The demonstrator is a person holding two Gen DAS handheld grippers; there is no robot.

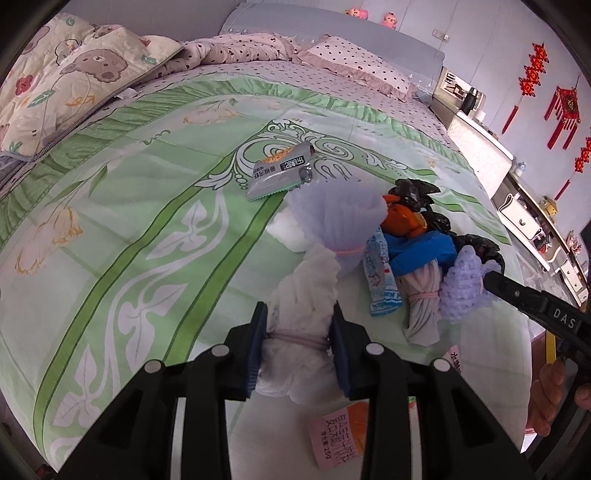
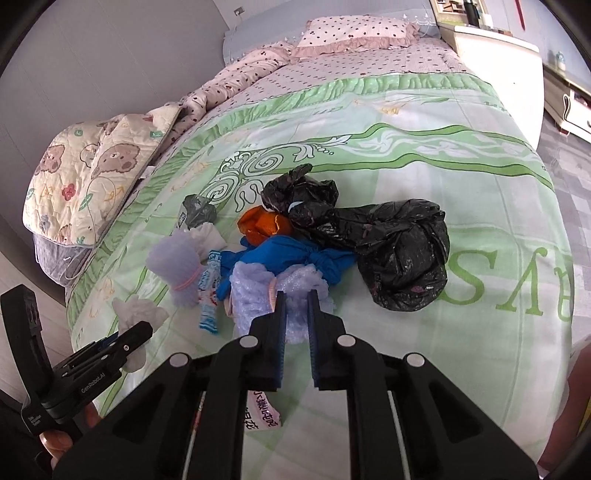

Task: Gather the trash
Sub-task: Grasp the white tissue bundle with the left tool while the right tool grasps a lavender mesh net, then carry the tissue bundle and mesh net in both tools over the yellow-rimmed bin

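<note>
Left wrist view gets you the silver snack wrapper (image 1: 280,171) lying flat and label-up out on the bed, plus a pink packet (image 1: 338,430) right under the left gripper (image 1: 298,345); the right wrist view only catches that wrapper as a crumpled grey scrap. Right view makes up for it with the full black bags (image 2: 373,240), two knotted lumps touching each other, which the left one mostly hides. The bed (image 2: 480,192) has a green-and-white floral sheet, a bear quilt (image 1: 62,81) bunched at the far side, a polka-dot pillow (image 2: 354,31) at the head, and red knot ornaments (image 1: 561,110) on the wall past a white dresser (image 1: 480,147). The trash sits in a loose pile mid-bed: orange peel (image 2: 262,225), a blue bag (image 2: 288,258), a blue-white sachet (image 1: 380,280), and pale foam nets. Left jaws are clamped on a white foam net (image 1: 299,332) tied with a pink band. Right gripper (image 2: 295,321) has its jaws nearly together, pinching a lilac foam net (image 2: 255,291) at the near edge of the pile.
</note>
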